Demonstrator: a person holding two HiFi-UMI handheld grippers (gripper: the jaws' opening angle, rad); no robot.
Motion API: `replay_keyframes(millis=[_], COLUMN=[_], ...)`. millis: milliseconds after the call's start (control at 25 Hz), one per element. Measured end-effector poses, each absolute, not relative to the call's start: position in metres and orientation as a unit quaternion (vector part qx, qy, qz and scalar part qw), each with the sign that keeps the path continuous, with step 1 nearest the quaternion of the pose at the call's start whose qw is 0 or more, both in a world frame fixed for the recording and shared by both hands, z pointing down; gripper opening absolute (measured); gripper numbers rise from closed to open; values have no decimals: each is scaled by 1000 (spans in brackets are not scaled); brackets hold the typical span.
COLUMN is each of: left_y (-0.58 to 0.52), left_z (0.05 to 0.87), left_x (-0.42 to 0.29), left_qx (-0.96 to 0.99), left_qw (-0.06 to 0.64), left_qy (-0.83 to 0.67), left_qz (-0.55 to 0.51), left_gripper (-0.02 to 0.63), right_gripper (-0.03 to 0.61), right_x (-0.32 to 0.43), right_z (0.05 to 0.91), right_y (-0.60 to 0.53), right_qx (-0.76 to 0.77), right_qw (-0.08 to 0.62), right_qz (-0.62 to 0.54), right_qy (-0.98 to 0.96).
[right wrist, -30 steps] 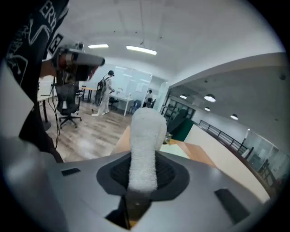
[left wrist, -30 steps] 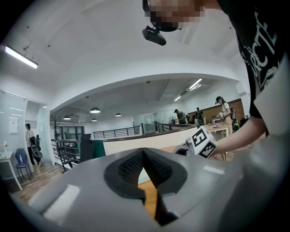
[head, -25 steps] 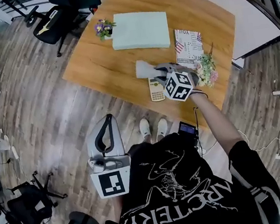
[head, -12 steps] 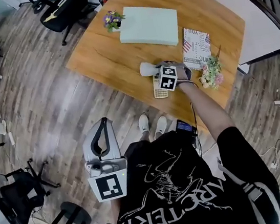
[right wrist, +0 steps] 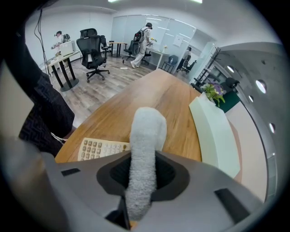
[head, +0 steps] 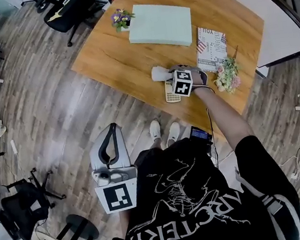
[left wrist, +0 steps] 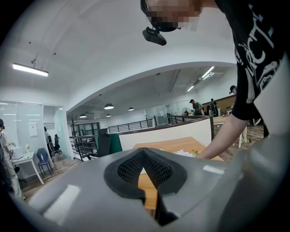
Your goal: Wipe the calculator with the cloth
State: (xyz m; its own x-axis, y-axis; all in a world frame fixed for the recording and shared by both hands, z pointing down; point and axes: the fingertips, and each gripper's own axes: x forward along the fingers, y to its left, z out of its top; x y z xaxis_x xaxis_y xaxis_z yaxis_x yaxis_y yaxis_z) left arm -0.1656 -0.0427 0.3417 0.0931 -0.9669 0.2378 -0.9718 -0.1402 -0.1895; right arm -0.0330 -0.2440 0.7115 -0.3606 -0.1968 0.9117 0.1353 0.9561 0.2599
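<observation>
Two hand-held grippers are showing, and only one is doing any work. The right hand-held gripper (right wrist: 142,165) is clamping tight on the one grey cloth (right wrist: 146,127), which is sticking up past the jaws like a rolled finger.

One calculator (right wrist: 100,148) is lying flat on the wooden surface (right wrist: 149,97). In the right gripper view it is sitting at the lower left of the cloth, just beside the jaws, with its long axis running left to right across the line the gripper is pointing along. In the head view it is resting near the surface's near edge, just below the cloth.

The wipe is looking like it calls for swinging the cloth tip down and left onto the keys.

The left hand-held gripper (head: 116,130) is hanging at the lower left of the head view, well apart from the surface, with its jaws together and gripping nothing. The right one is nearer by far.

Also counting one pale green box (head: 160,25), one printed booklet (head: 212,47), one purple flower bunch (head: 121,20) and one pink flower bunch (head: 227,75).
</observation>
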Motion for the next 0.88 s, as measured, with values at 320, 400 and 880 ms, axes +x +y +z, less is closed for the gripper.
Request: replay_keyframes(millis=[320, 400, 880], left_y=[-57, -61, -79], left_z=[338, 338, 339], left_x=[-155, -152, -135], left_qx=[756, 762, 781], left_qw=[3, 4, -1], left_qy=[-640, -633, -611], left_qz=[138, 137, 127], left_gripper=[9, 9, 9], right_gripper=[92, 92, 92], right_x=[-21, -19, -9], right_z=[715, 716, 718], right_y=[-195, -181, -119], right_qx=[-28, -37, -72], right_qw=[568, 569, 562], right_qz=[-150, -155, -136], right_qy=[-809, -806, -813])
